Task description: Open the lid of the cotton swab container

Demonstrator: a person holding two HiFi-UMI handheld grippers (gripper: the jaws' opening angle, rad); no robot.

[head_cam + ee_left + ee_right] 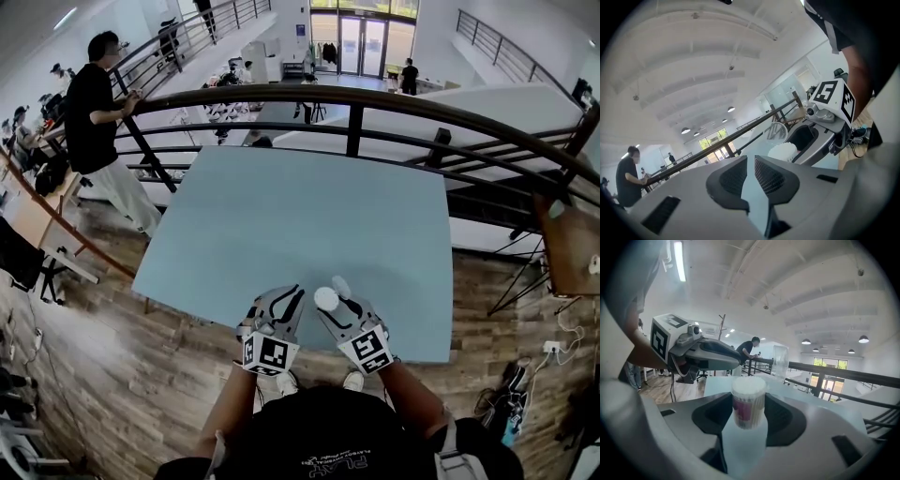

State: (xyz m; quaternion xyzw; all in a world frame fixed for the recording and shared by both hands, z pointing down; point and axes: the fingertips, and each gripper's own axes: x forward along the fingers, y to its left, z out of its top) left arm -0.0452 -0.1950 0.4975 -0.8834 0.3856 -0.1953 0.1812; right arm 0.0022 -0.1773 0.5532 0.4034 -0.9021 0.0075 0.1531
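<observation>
The cotton swab container (326,298) is a small clear cylinder with a pink label, packed with white swab tips (749,386) that show bare at its top. My right gripper (332,304) is shut on it and holds it near the table's front edge. A clear round lid (780,360) stands just beyond the container; I cannot tell whether it is still attached. The left gripper view shows that lid (777,131) above the swab tips (783,151). My left gripper (284,302) is beside the container on the left, its jaws a narrow gap apart with nothing between them.
The light blue table (300,216) runs away from me, and its front edge is just under the grippers. A dark railing (356,103) runs behind the table. A person in black (94,122) stands at the far left. The floor below is wood.
</observation>
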